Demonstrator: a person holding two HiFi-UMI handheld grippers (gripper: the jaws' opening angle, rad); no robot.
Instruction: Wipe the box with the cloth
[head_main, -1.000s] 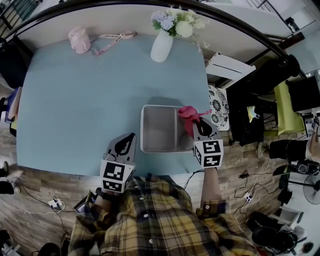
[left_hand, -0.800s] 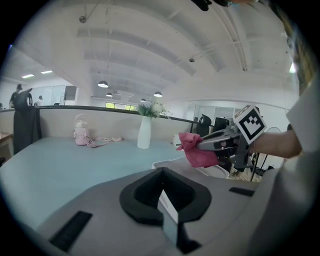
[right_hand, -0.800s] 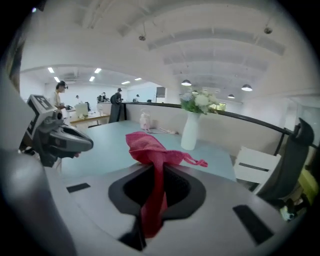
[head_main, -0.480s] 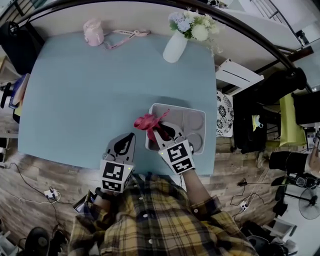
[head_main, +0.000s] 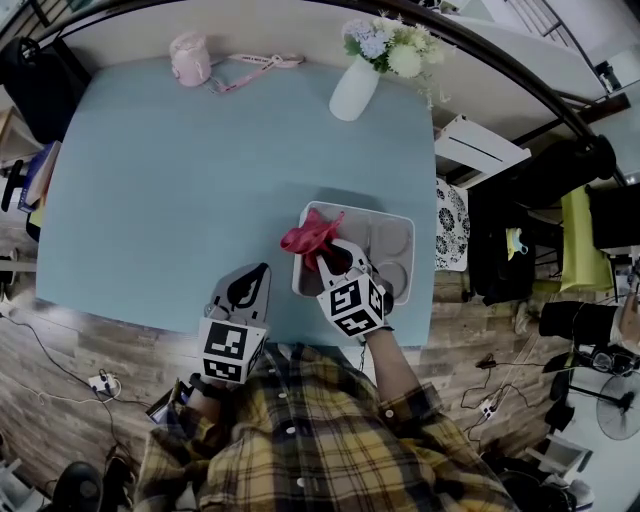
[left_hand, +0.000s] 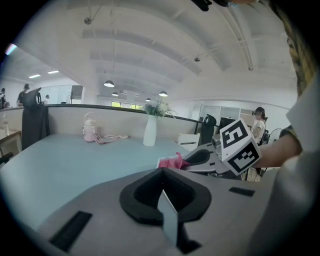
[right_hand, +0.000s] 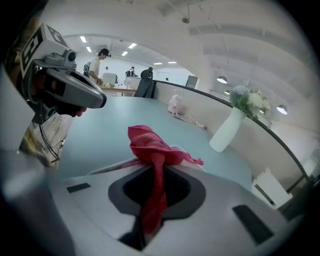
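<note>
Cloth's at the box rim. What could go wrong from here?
1. Nothing steadies the box: the left tongs sit shut, apart from it, and it lies by the table edge, so a wiping push may slide it off.
2. The right tongs pinch only a thin strip of the cloth; dragging might pull it free.

Bright ceiling light, strong fisheye distortion
</note>
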